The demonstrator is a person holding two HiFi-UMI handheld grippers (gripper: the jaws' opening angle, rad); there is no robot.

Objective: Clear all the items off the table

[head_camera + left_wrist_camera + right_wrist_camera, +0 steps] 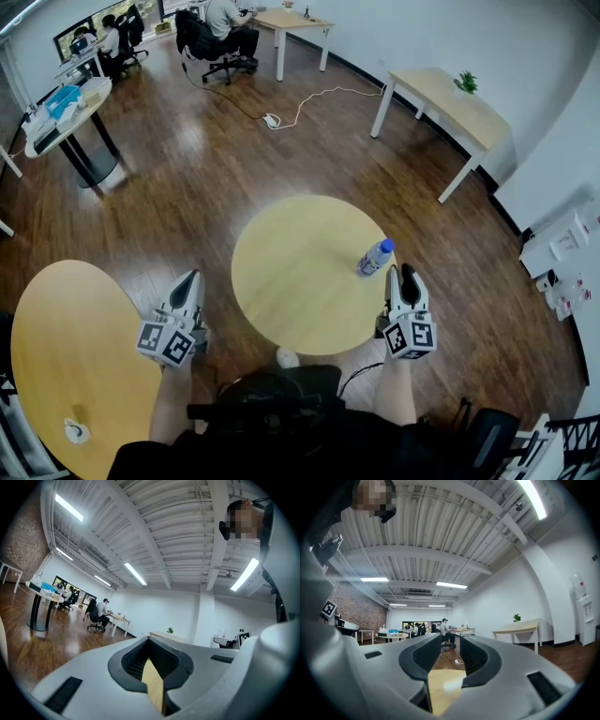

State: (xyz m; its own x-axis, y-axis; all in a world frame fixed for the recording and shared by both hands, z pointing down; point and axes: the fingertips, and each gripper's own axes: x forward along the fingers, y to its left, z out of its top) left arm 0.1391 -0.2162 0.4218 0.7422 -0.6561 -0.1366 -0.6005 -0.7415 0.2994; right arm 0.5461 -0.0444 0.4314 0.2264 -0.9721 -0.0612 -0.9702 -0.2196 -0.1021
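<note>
On round table point(291, 281), wood floor point(187, 169) around: 1 bottle point(375, 257); left gripper point(192, 278) fingers together, right gripper point(408, 272) narrowly apart.

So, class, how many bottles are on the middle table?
1: a bottle near the right edge of the round table, just ahead of the right gripper. None seems hidden.

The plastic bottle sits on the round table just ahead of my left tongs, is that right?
Not quite. The plastic bottle sits on the round table just ahead of the right tongs, not the left, as the head view shows.
</note>
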